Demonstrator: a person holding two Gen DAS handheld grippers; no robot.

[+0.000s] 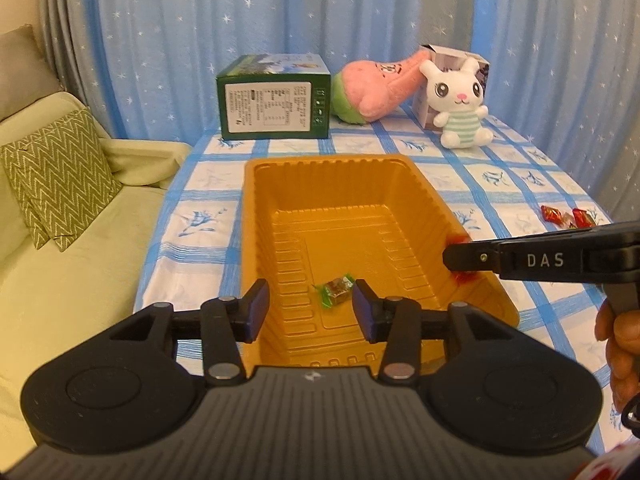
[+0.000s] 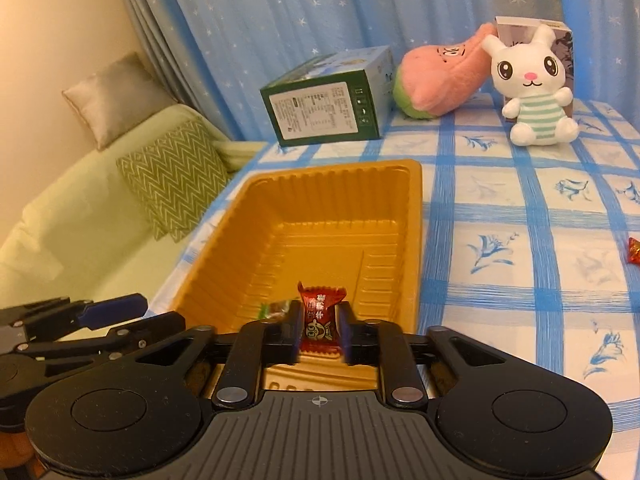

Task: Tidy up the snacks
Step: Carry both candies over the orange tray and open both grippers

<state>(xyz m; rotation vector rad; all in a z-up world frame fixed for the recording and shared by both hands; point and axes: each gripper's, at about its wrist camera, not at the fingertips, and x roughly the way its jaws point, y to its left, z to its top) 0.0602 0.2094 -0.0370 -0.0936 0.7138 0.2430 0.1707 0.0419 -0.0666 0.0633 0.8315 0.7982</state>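
The red foil-wrapped candy is sitting between the right gripper pads over the ribbed gold plastic tray; jaws partly open, so it's probably dropping. The left gripper is hanging open and empty above a green-wrapped candy. Risk: candy snagging on a pad and landing outside.

The gold tray stood open-topped, its far half unoccupied. Both grippers crowded its near end: left gripper above a green candy, right gripper over the right rim. Box and plush toys blocked the worktop's far edge.
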